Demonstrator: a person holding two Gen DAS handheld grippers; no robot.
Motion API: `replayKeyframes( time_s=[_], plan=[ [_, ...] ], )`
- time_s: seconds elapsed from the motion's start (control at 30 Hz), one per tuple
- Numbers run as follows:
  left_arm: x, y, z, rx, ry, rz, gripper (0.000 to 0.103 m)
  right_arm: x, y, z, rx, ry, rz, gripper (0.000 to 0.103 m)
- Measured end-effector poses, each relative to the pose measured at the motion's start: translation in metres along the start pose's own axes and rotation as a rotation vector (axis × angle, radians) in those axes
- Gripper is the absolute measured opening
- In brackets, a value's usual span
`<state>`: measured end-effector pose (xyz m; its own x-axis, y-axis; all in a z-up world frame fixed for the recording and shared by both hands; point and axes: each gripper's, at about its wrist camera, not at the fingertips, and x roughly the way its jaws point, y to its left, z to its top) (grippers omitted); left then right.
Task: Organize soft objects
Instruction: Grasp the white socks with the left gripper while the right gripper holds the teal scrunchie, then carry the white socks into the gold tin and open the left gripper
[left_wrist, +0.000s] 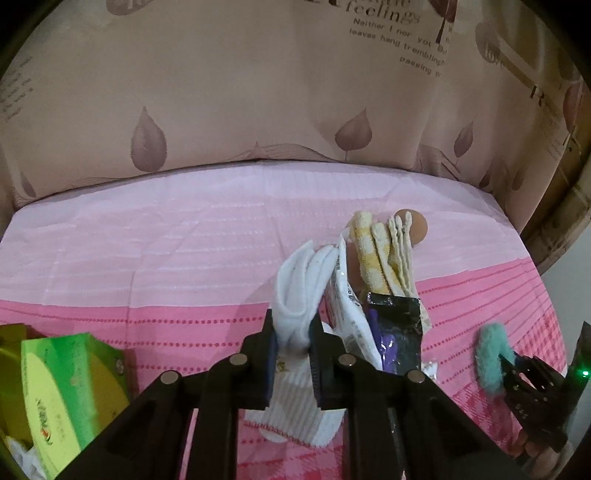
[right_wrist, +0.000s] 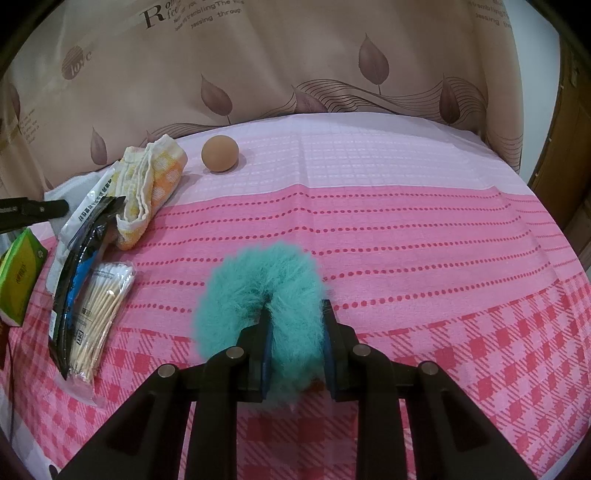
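The left gripper (left_wrist: 293, 334) pinches a white sock (left_wrist: 299, 295) at mid-frame, its pads pressed into the fabric, the sock's ribbed cuff hanging below and the rest rising above the fingers. Just right of it in that view, a white packet (left_wrist: 347, 314) and a black packet (left_wrist: 400, 332) lean together, with a folded yellow checked towel (left_wrist: 376, 254) behind them and a brown ball (left_wrist: 415, 225) peeking out at the far edge. Over in the right wrist view, the right gripper (right_wrist: 297, 345) clamps one arm of a fluffy teal scrunchie (right_wrist: 258, 291) at center, low over the pink cloth (right_wrist: 406, 240) covering the surface. At left of that frame, a bag of cotton swabs (right_wrist: 99, 317) lies beside the black packet, and a green tissue box (right_wrist: 20, 277) sits at the left edge. A leaf-print curtain (right_wrist: 295, 55) fills the top of both views.
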<state>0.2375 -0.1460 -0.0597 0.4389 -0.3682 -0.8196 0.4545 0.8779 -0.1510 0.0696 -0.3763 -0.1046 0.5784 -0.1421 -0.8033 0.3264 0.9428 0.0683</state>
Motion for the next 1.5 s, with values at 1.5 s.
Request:
replayKeyframes(
  time_s=[1.5],
  plan=[
    [-0.142,0.227,-0.077,-0.296,-0.028,0.430,0.015,0.001,0.004,-0.001,-0.023,0.003,-0.031,0.023]
  ],
)
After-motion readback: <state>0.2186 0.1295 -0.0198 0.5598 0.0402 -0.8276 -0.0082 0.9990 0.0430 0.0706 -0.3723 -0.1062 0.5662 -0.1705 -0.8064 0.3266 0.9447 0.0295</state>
